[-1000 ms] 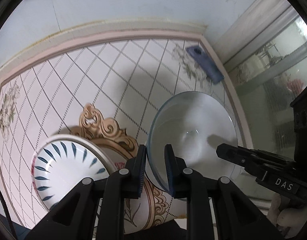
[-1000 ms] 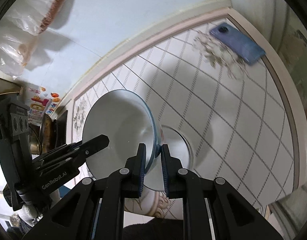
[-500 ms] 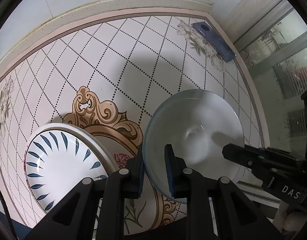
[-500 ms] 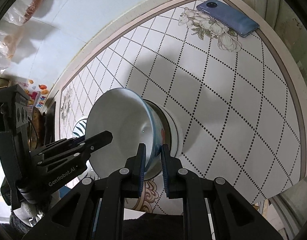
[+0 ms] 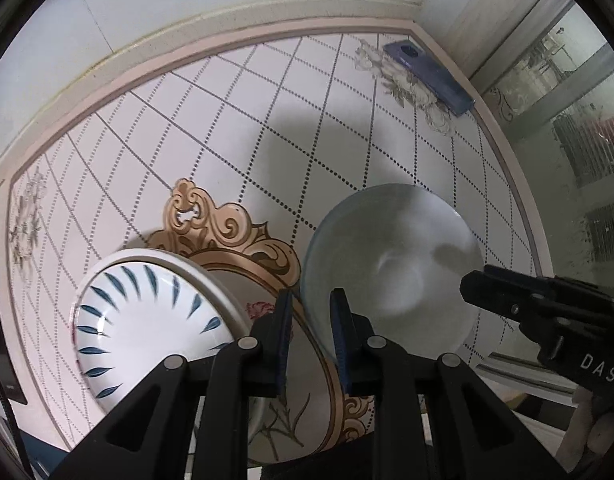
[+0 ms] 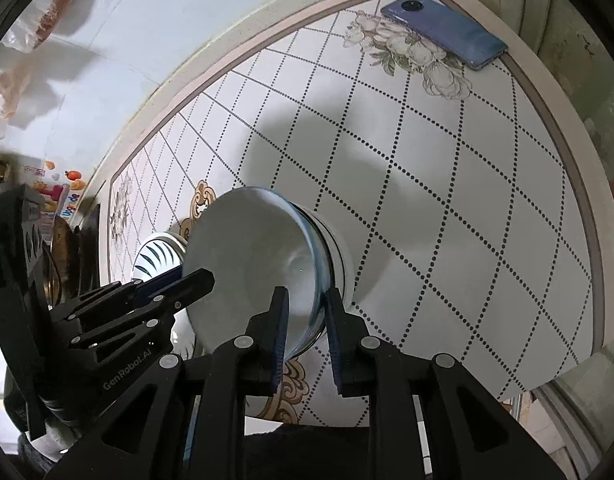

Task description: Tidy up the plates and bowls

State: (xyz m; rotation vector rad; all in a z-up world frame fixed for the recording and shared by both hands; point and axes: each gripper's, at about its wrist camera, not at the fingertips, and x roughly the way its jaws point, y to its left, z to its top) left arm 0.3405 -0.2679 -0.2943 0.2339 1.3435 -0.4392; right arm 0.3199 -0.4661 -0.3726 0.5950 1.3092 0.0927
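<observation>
A clear glass bowl [image 5: 391,264] rests nested in a white bowl [image 6: 341,264] with a dark band on the tiled table [image 5: 227,128]. My left gripper [image 5: 311,314] is shut on the glass bowl's left rim. My right gripper [image 6: 307,314] straddles the opposite rim of the glass bowl [image 6: 251,256]; its jaws are opening and the pads stand apart from the glass. Each gripper shows in the other's view: the right gripper [image 5: 473,286] and the left gripper [image 6: 203,280]. A white bowl with blue leaf marks [image 5: 147,320] sits just left of them.
A blue phone [image 6: 443,32] lies at the table's far right corner. The pale wall runs behind the table's raised edge [image 5: 267,28]. Plastic bags [image 6: 31,52] hang at the left. A glass door [image 5: 579,128] stands to the right.
The glass bowl has come down and settled into the white bowl. The right gripper's jaws have widened around its rim. The left gripper keeps its hold.
</observation>
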